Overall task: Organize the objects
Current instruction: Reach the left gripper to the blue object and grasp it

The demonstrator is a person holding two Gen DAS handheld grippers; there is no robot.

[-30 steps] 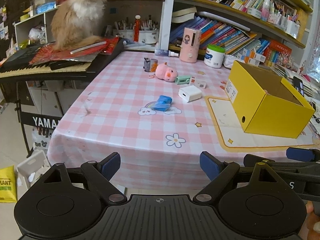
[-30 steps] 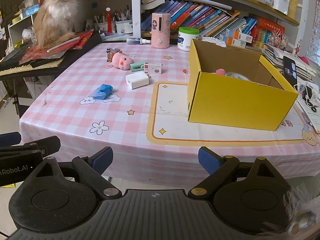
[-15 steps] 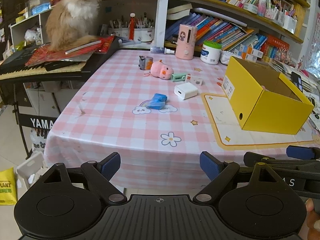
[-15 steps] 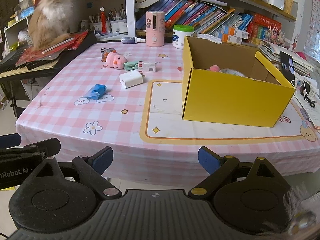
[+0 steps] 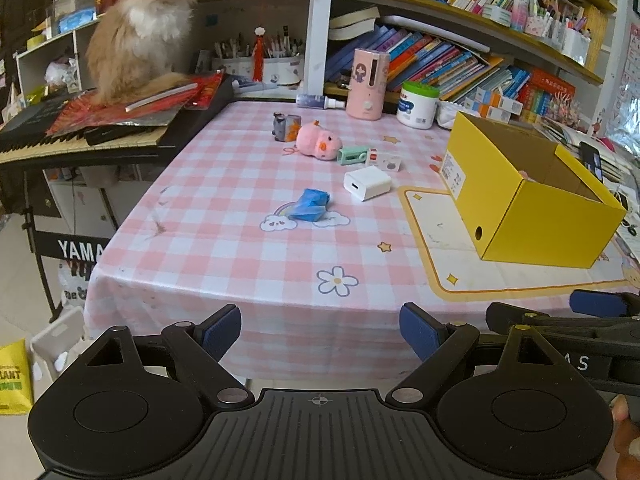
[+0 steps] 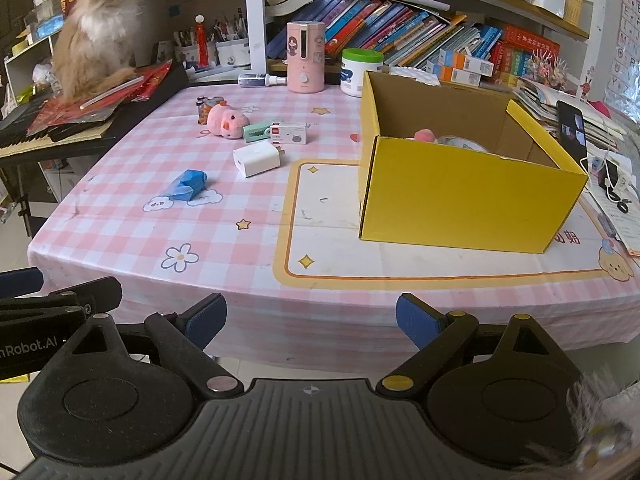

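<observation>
With the left gripper (image 5: 320, 328) and right gripper (image 6: 310, 316) wide open and empty, you risk startling the cat (image 5: 140, 28) at upper left while reaching.

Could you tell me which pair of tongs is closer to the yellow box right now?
Right. The right tongs hang open off the table's near edge, nearly facing the yellow box. The left tongs, also open, sit further left, opposite the blue packet.

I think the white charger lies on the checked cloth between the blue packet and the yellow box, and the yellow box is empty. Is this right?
Not quite: the yellow box is not empty. The right wrist view shows something pink inside it. The white charger does lie between the blue packet and the box.
</observation>
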